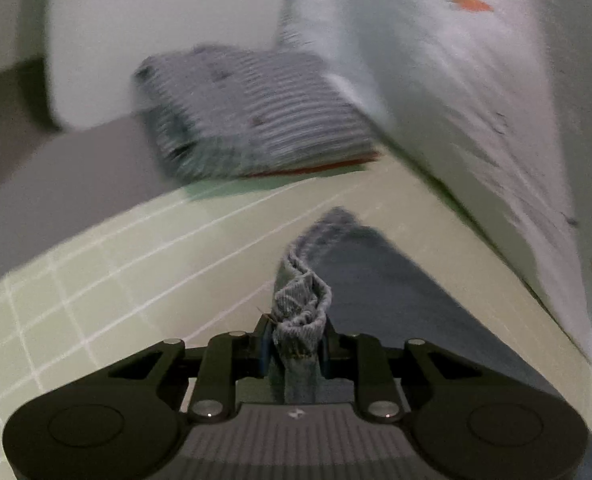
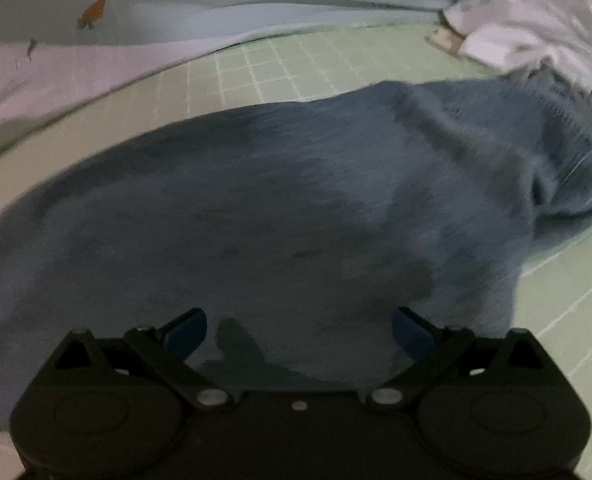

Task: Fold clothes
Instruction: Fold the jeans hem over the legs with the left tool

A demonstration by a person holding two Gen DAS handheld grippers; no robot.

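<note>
The jeans (image 2: 280,208) lie spread on the green grid mat (image 2: 280,60). Your left gripper (image 1: 296,336) has its jaws pinched tight on a bunched denim hem; your right gripper (image 2: 299,332) hangs over the cloth, jaws wide, gripping nothing.

Blue garment (image 1: 299,308) is denim, visible twill weave, matt, with a rougher stitched hem bunched between the left gripper (image 1: 296,340) pads; in the right wrist view it reads as soft matt cloth. Both grippers, the right gripper (image 2: 299,332) included, are matt black plastic with shiny metal pivot pins and blue pads. Mat (image 1: 76,280) is smooth, pale green with a white printed grid; the folded striped garment (image 1: 256,116) looks like ribbed knit, and the white sheet (image 1: 475,92) is thin matt fabric.
</note>
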